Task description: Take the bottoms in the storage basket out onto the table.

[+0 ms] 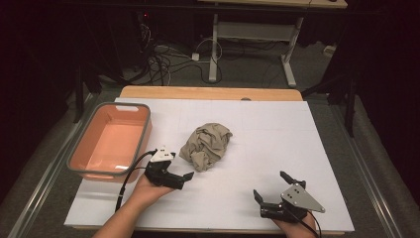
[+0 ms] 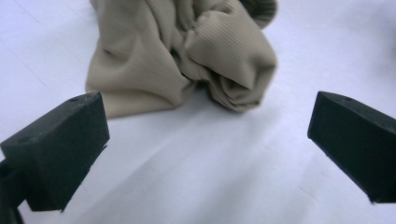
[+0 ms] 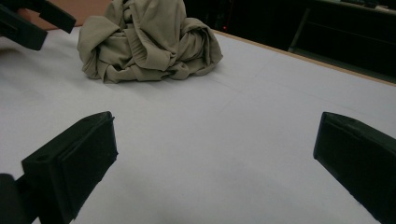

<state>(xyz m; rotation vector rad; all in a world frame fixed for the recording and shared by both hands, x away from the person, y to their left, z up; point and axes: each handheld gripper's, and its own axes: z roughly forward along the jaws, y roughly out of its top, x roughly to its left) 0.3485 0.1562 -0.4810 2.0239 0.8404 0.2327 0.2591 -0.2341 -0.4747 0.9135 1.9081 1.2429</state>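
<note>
Looking from big to small: the bench (image 1: pixel 277 148) is covered by a white sheet with a strip of bare wood showing along its far edge; beyond it a dark room is seen, with a tangle of cables (image 1: pixel 158 62) on a grey floor and the legs of another desk (image 1: pixel 257 34) further back. A salmon-coloured tub (image 1: pixel 110 141) with a grey rim is parked by the bench's left edge; nothing can be made out inside it.

A crumpled beige cloth (image 1: pixel 206 145) is heaped near the middle of the bench, a little left of centre; it's a soft, ribbed-looking knit, bunched into folds, so it's judged to be light and floppy, not slippery, and nothing that could be broken. It'd probably be best pinched at one of the raised folds or the loose lobe on the near side; whatever isn't gripped should be expected to droop and drag.

The left gripper (image 1: pixel 179 174) is held just beside the cloth's near-left side, not touching it; its jaws are spread wide with only bare sheet between them, and the cloth (image 2: pixel 187 56) is seen right ahead in the left gripper view. The right gripper (image 1: pixel 272 191) is kept near the bench's near edge toward the right, well apart from the cloth (image 3: pixel 144 39); its jaws are also spread wide and nothing is held.
</note>
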